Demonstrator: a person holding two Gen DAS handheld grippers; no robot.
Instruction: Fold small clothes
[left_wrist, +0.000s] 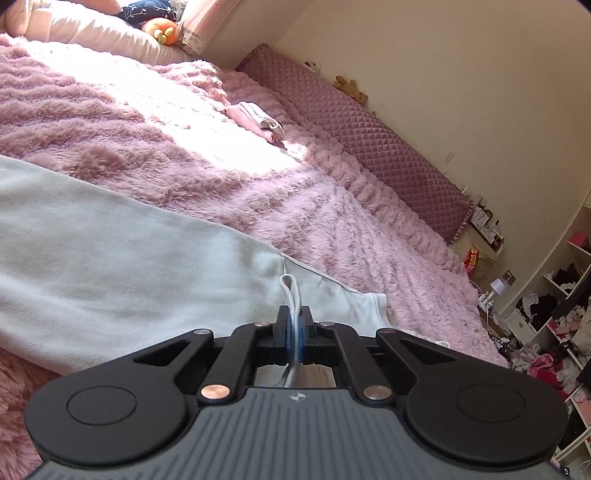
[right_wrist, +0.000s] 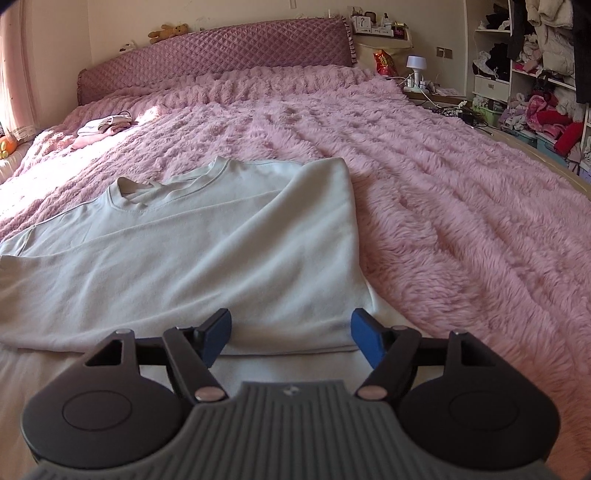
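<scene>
A pale grey-white long-sleeved shirt (right_wrist: 203, 240) lies flat on the pink bed, collar (right_wrist: 147, 188) towards the headboard and its right side folded inward. My right gripper (right_wrist: 291, 322) hangs open just above the shirt's near hem, blue pads (right_wrist: 364, 334) wide apart and nothing pinched between them. In the left wrist view the same shirt (left_wrist: 110, 258) stretches across to the left. My left gripper (left_wrist: 294, 314) is shut on a thin fold of the shirt's edge, and a small loop of fabric (left_wrist: 290, 291) sticks out past the pads.
A fluffy pink blanket (right_wrist: 443, 184) covers the bed up to a quilted headboard (right_wrist: 221, 51). A small pile of folded clothes (right_wrist: 103, 125) sits far left. Pillows and an orange toy (left_wrist: 162, 31) lie beyond. Cluttered shelves (right_wrist: 535, 92) and a lamp (right_wrist: 415, 64) stand to the right.
</scene>
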